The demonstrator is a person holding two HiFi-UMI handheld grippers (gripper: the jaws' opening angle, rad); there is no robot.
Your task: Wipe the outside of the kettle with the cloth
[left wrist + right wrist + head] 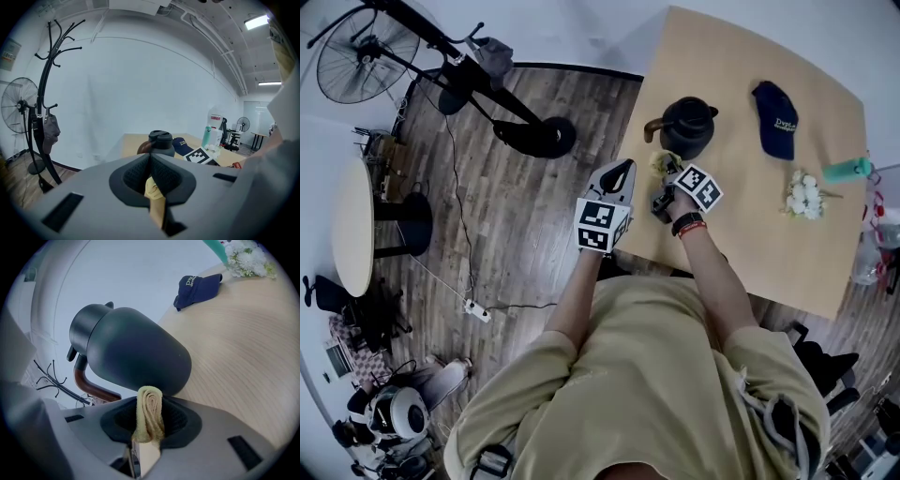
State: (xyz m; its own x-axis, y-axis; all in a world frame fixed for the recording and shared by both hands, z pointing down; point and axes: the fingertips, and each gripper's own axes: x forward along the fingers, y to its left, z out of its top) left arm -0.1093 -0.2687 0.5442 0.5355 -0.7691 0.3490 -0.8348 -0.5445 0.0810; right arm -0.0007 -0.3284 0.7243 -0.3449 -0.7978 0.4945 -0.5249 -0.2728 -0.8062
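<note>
A dark kettle (687, 127) with a brown handle stands on the wooden table (750, 234) near its left edge. My right gripper (666, 176) is just in front of the kettle, shut on a folded yellow cloth (663, 163). In the right gripper view the cloth (149, 413) sticks up between the jaws of the right gripper (149, 401), right against the kettle's (131, 350) lower side. My left gripper (619, 172) hovers at the table's left edge, shut, with nothing seen in it. In the left gripper view the left gripper (151, 161) points at the kettle (161, 143), which is a short way ahead.
A navy cap (775, 117) lies right of the kettle. White flowers (804, 195) and a teal bottle (847, 170) sit near the table's right side. On the floor to the left stand a coat stand (534, 136), a fan (361, 56) and a round table (352, 225).
</note>
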